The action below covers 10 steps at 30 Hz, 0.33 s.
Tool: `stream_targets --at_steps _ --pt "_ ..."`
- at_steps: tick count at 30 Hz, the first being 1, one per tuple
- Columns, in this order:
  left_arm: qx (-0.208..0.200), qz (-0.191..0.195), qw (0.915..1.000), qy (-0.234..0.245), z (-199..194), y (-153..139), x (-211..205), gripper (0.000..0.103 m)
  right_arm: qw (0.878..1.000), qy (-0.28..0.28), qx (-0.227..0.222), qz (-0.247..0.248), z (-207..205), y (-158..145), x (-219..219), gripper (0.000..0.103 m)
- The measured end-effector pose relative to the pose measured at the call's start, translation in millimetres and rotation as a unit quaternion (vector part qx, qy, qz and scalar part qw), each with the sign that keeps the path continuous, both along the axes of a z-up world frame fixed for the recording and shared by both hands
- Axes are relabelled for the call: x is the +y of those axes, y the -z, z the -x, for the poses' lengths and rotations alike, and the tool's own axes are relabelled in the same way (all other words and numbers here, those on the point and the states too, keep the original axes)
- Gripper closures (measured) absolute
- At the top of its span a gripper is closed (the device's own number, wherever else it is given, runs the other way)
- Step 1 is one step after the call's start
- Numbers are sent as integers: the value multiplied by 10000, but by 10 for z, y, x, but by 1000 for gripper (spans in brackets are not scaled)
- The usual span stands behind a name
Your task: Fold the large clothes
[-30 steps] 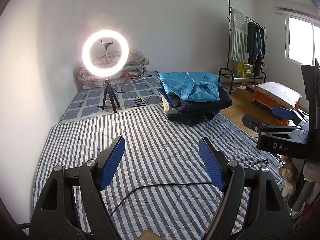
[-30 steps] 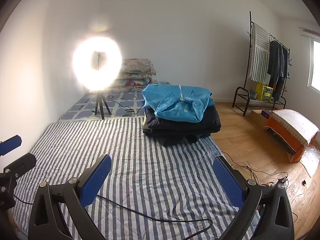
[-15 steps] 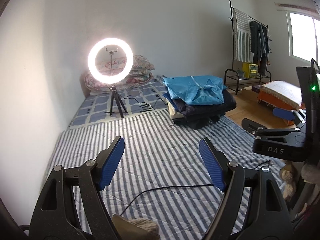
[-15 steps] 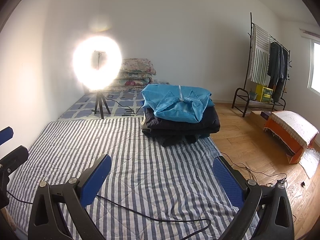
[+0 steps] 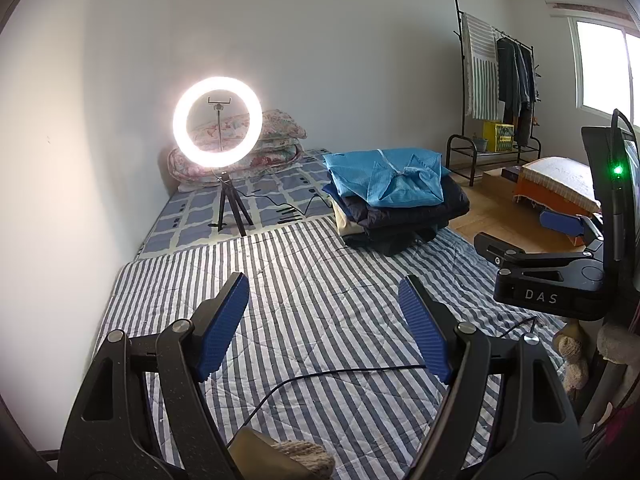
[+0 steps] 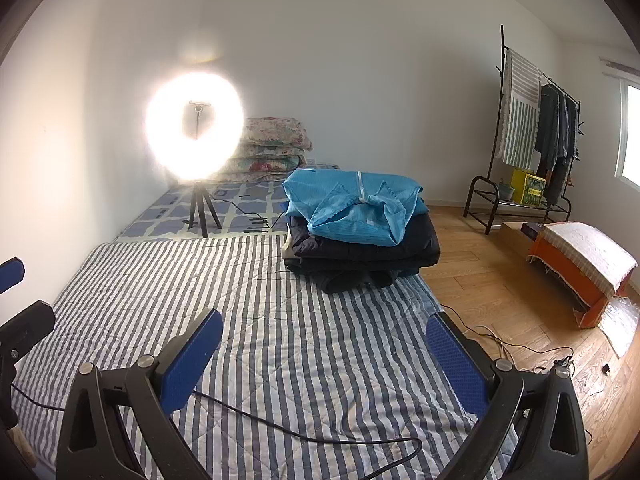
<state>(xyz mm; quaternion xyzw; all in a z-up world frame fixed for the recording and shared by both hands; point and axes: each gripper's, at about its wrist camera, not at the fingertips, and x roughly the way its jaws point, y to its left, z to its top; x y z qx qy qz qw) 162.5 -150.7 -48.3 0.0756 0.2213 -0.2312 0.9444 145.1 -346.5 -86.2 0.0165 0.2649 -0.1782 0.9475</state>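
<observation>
A stack of folded clothes (image 5: 396, 208) lies at the far right edge of the striped quilt (image 5: 304, 304); a light blue garment (image 6: 352, 204) is on top, dark garments (image 6: 360, 252) below. My left gripper (image 5: 324, 328) is open and empty, held above the near part of the quilt. My right gripper (image 6: 324, 352) is open and empty, also above the near quilt, well short of the stack. The right gripper's body shows at the right of the left wrist view (image 5: 552, 276).
A lit ring light on a tripod (image 5: 218, 120) stands at the back left, with folded floral bedding (image 5: 280, 148) behind it. A black cable (image 6: 296, 432) runs across the near quilt. A clothes rack (image 6: 536, 136), an orange stool (image 6: 580, 264) and wooden floor (image 6: 488, 280) lie to the right.
The left gripper has tilted upward and pulled back a little, so the stack and ring light sit lower in its view. The right gripper has barely moved. Both stay open.
</observation>
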Motion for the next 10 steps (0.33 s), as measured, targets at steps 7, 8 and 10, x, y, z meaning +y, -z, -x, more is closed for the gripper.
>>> stream_targets --at_steps 7,8,10 --pt "-124 3 9999 -93 29 0 22 23 10000 -11 7 2 -2 6 -6 0" --pt "-142 8 9998 -111 41 -1 25 23 10000 -15 8 0 -5 6 -6 0" --pt "-143 40 9998 -126 34 -4 40 23 10000 -18 0 -13 -9 5 -9 0"
